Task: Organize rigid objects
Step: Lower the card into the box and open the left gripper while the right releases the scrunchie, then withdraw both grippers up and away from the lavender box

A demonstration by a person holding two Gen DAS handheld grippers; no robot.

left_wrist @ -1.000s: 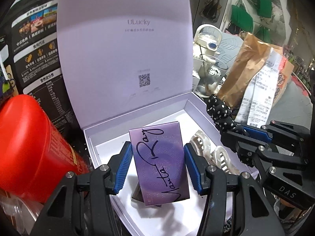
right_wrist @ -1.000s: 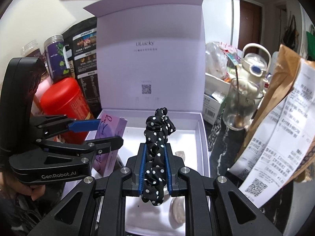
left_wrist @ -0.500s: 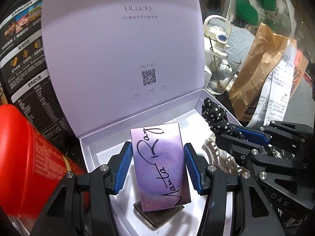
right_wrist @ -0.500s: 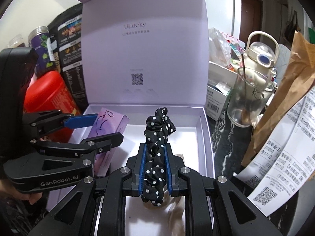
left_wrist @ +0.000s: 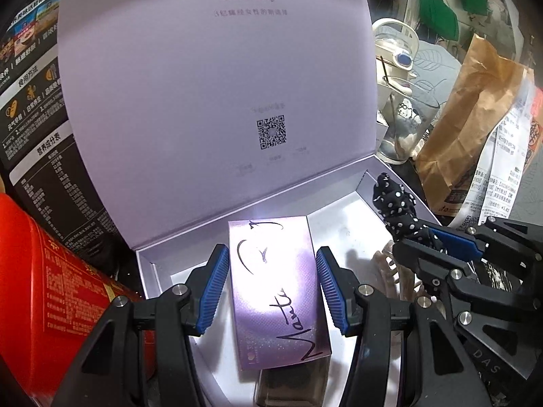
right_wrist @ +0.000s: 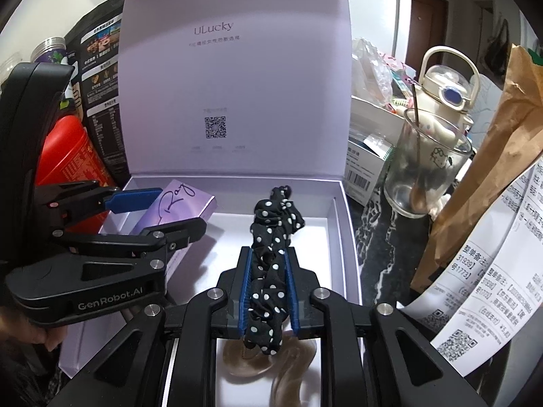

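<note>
Both grippers have sunk into the box (right_wrist: 349, 224). Left jaws hold the carton (left_wrist: 278, 291); right jaws pinch the scrunchie (right_wrist: 271, 261) over a clip (right_wrist: 268, 366). The carton may tip onto the clip.

The work surface is a dark countertop (right_wrist: 376, 234) with pale marbled veining. A white wall (right_wrist: 44, 6) stands at the rear left. At the rear right are a white refrigerator (right_wrist: 402, 17) and a dark brown door (right_wrist: 424, 23). Clutter crowds the counter behind and beside the work area. Lighting is indoor and even.
</note>
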